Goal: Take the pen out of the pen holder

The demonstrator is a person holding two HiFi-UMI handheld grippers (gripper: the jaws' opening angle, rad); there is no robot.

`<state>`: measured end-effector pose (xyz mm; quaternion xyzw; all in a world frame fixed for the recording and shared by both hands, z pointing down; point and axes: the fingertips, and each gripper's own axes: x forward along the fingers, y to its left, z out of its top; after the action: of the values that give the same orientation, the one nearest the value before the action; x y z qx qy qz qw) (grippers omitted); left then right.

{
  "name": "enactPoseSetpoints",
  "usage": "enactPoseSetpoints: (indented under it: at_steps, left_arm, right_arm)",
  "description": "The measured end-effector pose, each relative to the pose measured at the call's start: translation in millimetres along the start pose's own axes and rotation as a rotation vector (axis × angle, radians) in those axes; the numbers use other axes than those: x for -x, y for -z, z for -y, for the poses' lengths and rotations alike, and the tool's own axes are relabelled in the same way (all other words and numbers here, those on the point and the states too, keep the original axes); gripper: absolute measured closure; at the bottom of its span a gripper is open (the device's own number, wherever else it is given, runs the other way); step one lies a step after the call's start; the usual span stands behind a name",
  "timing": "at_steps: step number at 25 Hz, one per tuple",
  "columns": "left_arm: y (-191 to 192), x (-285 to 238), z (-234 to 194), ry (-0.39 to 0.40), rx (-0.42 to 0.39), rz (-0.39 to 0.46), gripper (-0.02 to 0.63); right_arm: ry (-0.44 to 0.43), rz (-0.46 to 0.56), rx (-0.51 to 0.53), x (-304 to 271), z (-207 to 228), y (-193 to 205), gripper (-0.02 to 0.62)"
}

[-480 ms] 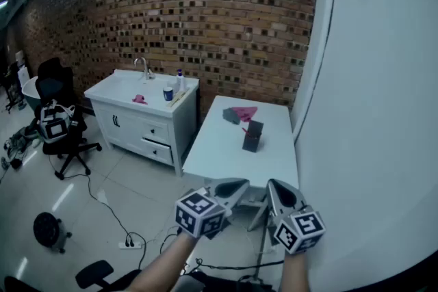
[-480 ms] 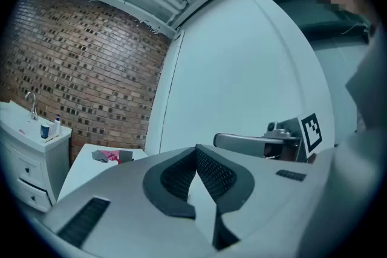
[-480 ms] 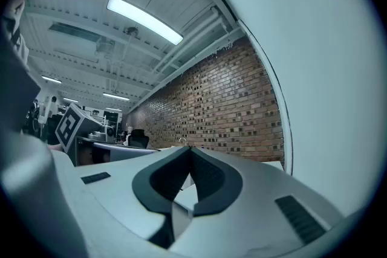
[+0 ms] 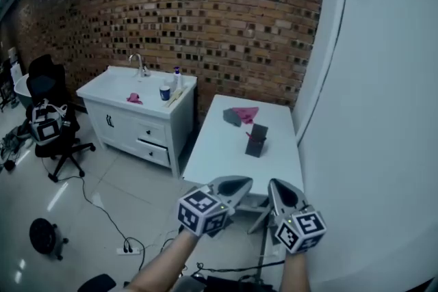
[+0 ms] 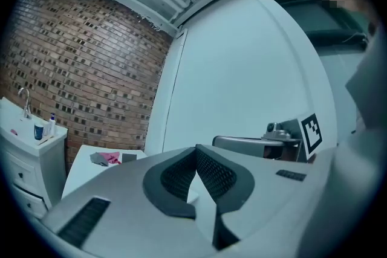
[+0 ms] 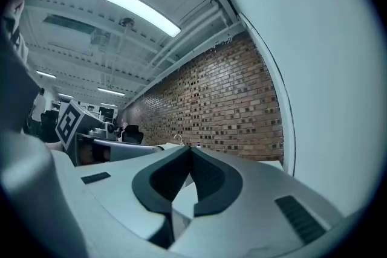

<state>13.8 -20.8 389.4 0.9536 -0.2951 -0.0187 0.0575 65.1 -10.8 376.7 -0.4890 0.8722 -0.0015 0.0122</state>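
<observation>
A black pen holder (image 4: 256, 141) stands on the white table (image 4: 219, 150), with a thin reddish pen (image 4: 250, 136) showing at its rim. In the left gripper view the pen holder (image 5: 129, 158) is a small dark block far off. Both grippers are held level at the bottom of the head view, well short of the table's near edge. My left gripper (image 4: 237, 183) is shut, its pads meeting at the tips (image 5: 196, 148) with nothing between them. My right gripper (image 4: 276, 187) is beside it, its jaws closed together (image 6: 188, 148) and holding nothing.
A pink cloth (image 4: 245, 113) and a grey cloth (image 4: 231, 117) lie at the table's far end. A white sink cabinet (image 4: 140, 116) stands to the left against the brick wall. A curved white wall (image 4: 369, 113) runs along the right. An office chair (image 4: 48, 123) and floor cables (image 4: 109, 215) are at left.
The head view has shifted slightly, so the table sits a touch nearer. Both grippers stay shut in the same place.
</observation>
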Motion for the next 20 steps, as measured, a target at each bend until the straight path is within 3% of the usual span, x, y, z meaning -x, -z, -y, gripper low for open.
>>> enactPoseSetpoints:
  at_steps: [9, 20]
  left_arm:
    - [-21.6, -10.3, -52.1, 0.048, -0.006, -0.002, 0.602]
    - [-19.7, -33.2, -91.1, 0.069, 0.016, -0.024, 0.602]
  right_arm:
    - [0.045, -0.016, 0.02, -53.8, 9.7, -9.6, 0.594]
    - [0.066, -0.05, 0.013, -96.7, 27.0, -4.0, 0.594]
